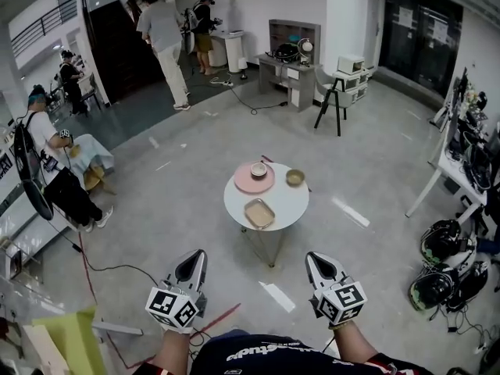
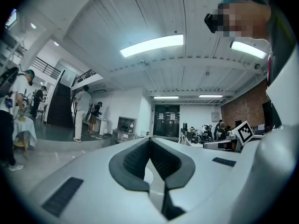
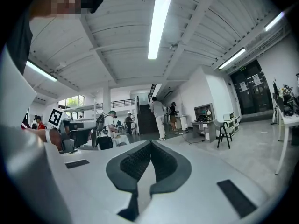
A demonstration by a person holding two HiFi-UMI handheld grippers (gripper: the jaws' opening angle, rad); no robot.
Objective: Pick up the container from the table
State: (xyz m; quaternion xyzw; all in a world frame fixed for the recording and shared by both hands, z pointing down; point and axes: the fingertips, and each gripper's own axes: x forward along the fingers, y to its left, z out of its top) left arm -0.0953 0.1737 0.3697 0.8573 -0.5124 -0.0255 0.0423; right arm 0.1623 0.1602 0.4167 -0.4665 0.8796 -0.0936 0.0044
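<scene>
Well ahead, the container [image 1: 259, 213] lies untouched on the table [image 1: 290, 203]; our left gripper [image 1: 194, 255] and right gripper [image 1: 316, 256] are closed, empty.

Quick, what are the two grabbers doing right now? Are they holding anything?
Left gripper: closed, fingers together, holding nothing.
Right gripper: closed, fingers together, holding nothing.

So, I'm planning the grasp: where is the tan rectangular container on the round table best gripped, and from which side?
Probably its near rim, from the person's side: the container lies shallow and open-topped at the table's front edge, pink plate and bowl behind it. One jaw inside, one outside.
</scene>
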